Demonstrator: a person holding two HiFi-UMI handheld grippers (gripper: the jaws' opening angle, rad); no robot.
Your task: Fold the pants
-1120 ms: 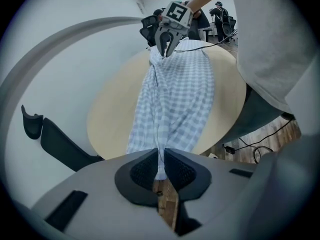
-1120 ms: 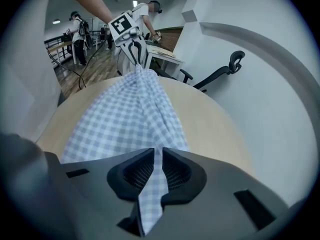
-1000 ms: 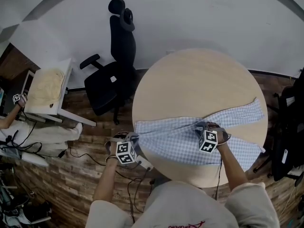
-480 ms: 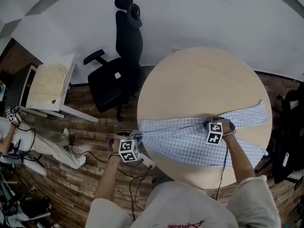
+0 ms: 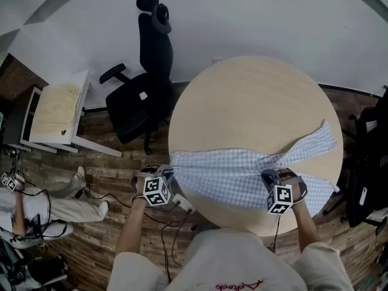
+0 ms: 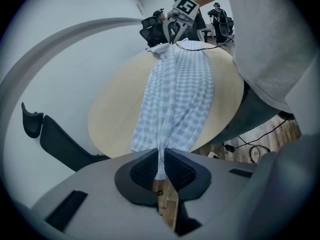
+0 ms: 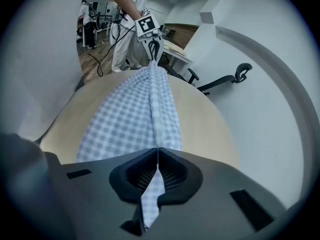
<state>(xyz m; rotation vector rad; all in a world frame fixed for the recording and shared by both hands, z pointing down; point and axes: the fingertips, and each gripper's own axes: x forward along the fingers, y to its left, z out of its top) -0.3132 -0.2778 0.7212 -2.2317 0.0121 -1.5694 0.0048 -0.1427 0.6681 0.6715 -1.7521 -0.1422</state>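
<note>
The right gripper (image 7: pixel 158 159) has just clamped its jaws on the pants (image 5: pixel 230 176), taut to the left gripper (image 6: pixel 161 160), also pinching them; folding can begin

Left tool (image 5: pixel 168 177) and right tool (image 5: pixel 271 176), both angled downward, jaws clamped on pants (image 5: pixel 224 177).

Head view steeply above table (image 5: pixel 254 102); opposed gripper views close along the shared pants (image 6: pixel 175 89).

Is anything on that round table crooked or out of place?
Only the checked pants: stretched between the left gripper and right gripper, with one leg splayed diagonally across the table. Nothing looks spilled or torn.
</note>
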